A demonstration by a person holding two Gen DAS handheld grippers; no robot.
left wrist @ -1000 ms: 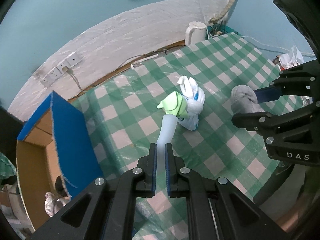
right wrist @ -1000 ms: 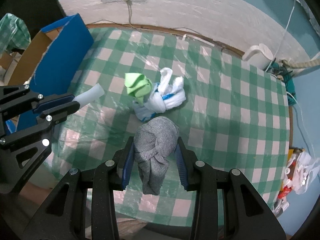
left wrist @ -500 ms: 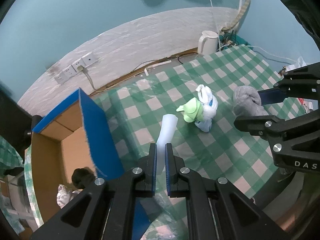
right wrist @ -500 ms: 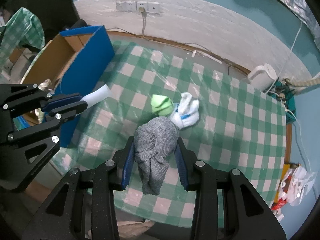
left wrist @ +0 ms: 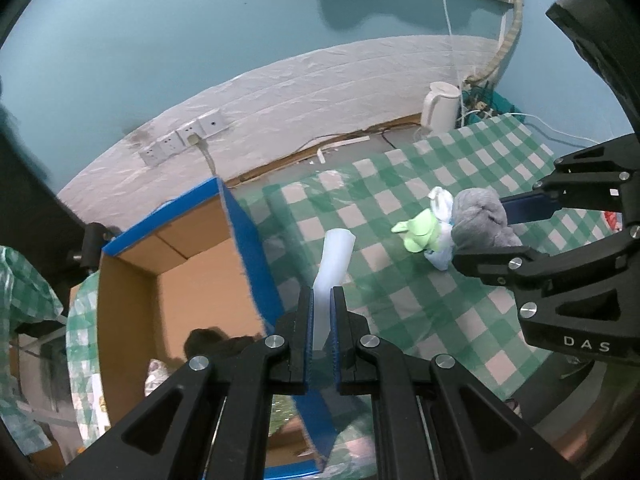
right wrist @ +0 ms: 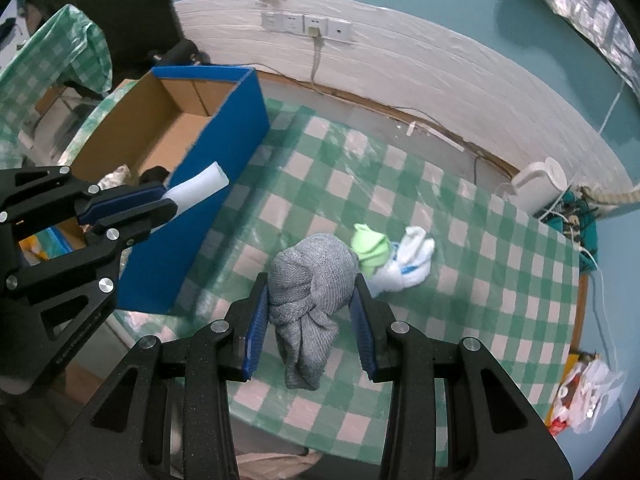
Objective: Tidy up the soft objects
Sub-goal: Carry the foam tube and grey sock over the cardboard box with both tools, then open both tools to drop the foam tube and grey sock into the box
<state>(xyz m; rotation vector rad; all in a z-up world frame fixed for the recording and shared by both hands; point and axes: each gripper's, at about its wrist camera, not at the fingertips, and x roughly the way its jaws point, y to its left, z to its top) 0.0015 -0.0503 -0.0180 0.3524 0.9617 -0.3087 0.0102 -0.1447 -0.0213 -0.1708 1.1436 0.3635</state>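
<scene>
While tilted steeply down | left gripper (left wrist: 320, 312) pinches white sock (left wrist: 334, 258)

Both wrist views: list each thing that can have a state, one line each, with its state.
Left gripper: shut on white sock.
Right gripper: shut on grey sock bundle.
Green sock: lying on table.
White sock bundle: lying beside it.
Cardboard box: open.
</scene>
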